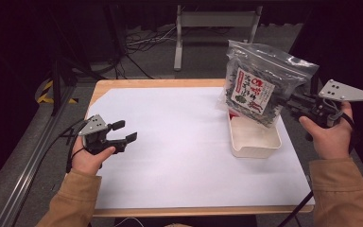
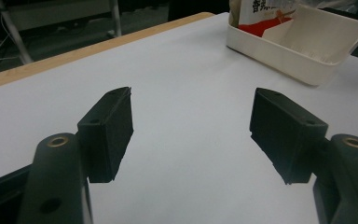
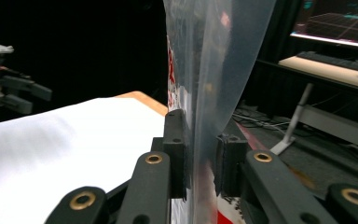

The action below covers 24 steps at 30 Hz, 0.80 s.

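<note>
A clear zip bag with a red and white label, full of dark dried stuff, hangs tilted above the white tray at the table's right. My right gripper is shut on the bag's right edge; in the right gripper view the clear plastic rises between the two pads. The bag's lower end dips toward the tray. My left gripper hovers open over the white sheet at the left, with nothing between its fingers.
A white sheet covers most of the wooden table. Beyond the far edge stand a grey metal frame and cables on the floor. A monitor and keyboard sit on a desk off to the side.
</note>
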Each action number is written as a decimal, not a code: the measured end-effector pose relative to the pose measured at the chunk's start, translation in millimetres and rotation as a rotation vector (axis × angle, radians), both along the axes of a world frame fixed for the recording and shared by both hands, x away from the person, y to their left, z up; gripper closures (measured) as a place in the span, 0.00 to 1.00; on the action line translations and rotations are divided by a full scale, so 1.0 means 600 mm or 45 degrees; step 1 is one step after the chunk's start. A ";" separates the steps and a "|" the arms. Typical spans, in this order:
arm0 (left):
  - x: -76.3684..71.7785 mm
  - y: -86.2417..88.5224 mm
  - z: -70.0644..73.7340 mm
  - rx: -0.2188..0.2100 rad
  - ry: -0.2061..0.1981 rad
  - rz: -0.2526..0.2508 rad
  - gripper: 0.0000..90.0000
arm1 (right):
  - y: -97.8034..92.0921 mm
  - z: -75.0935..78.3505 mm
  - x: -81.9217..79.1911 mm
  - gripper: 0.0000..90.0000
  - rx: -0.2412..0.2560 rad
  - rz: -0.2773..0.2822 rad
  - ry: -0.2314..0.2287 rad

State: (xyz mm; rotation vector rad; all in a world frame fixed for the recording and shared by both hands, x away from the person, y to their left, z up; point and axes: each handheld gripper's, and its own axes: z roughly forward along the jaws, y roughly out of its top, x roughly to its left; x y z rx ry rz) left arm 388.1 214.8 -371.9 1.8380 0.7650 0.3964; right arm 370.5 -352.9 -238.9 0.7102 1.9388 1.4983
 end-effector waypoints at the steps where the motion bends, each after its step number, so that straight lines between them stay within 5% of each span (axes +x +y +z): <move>1: 0.000 0.000 0.000 -0.004 0.003 0.003 0.34 | 0.000 0.000 0.000 0.86 0.000 0.000 0.000; 24: 0.002 0.000 -0.003 0.012 0.001 -0.005 0.34 | -0.036 -0.052 0.009 0.86 -0.045 -0.147 0.114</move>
